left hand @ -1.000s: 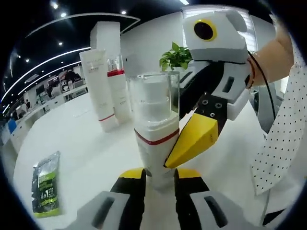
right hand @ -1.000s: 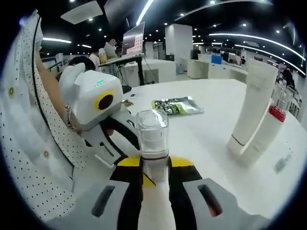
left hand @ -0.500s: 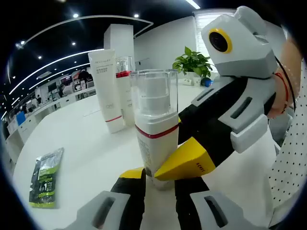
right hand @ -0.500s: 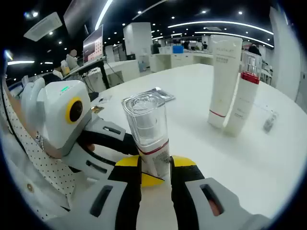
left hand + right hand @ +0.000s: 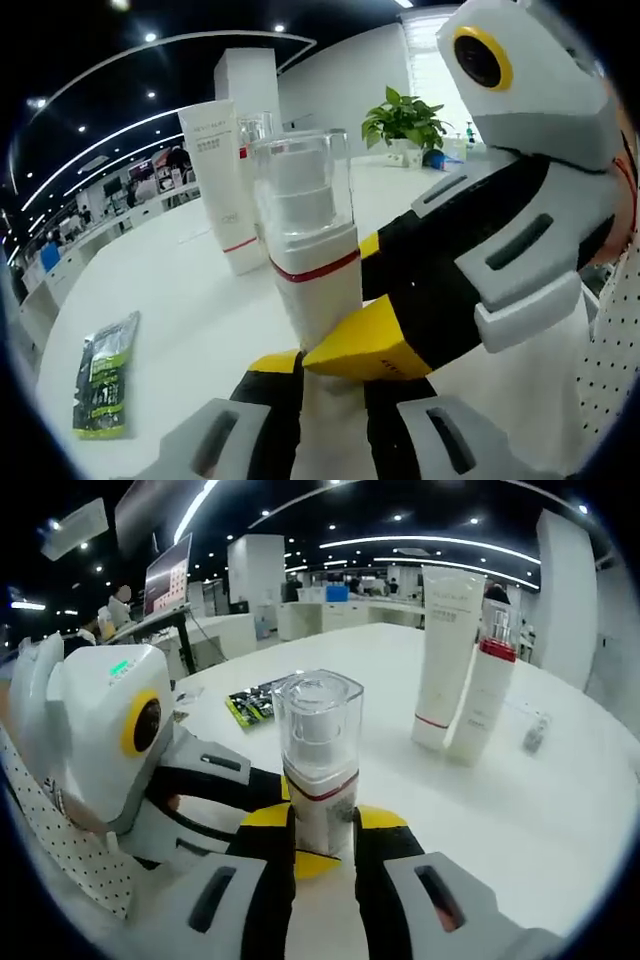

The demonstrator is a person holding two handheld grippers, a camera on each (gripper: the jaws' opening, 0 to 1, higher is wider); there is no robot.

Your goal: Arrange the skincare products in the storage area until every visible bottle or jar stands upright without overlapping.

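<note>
A white pump bottle (image 5: 308, 262) with a clear cap and a red band stands roughly upright between the jaws of my left gripper (image 5: 331, 378), which is shut on its lower body. In the right gripper view the same pump bottle (image 5: 319, 770) sits between the jaws of my right gripper (image 5: 323, 832), also shut on it. The right gripper's yellow fingertip (image 5: 366, 343) crosses in front of the bottle's base and hides it. The left gripper's body (image 5: 112, 730) fills the left of the right gripper view. A tall white tube (image 5: 446, 655) and a red-banded bottle (image 5: 484, 695) stand upright side by side further back.
A green sachet (image 5: 104, 374) lies flat on the white table (image 5: 190, 300), seen too as the sachet (image 5: 254, 702) behind the bottle. A small pale item (image 5: 535, 732) lies to the right of the standing pair. A potted plant (image 5: 404, 115) stands far back. A dotted sleeve (image 5: 70, 850) hangs at left.
The pump bottle has turned from leaning to nearly upright in both views. Both cameras shifted with the hands, and the right gripper looms closer in the left gripper view.
</note>
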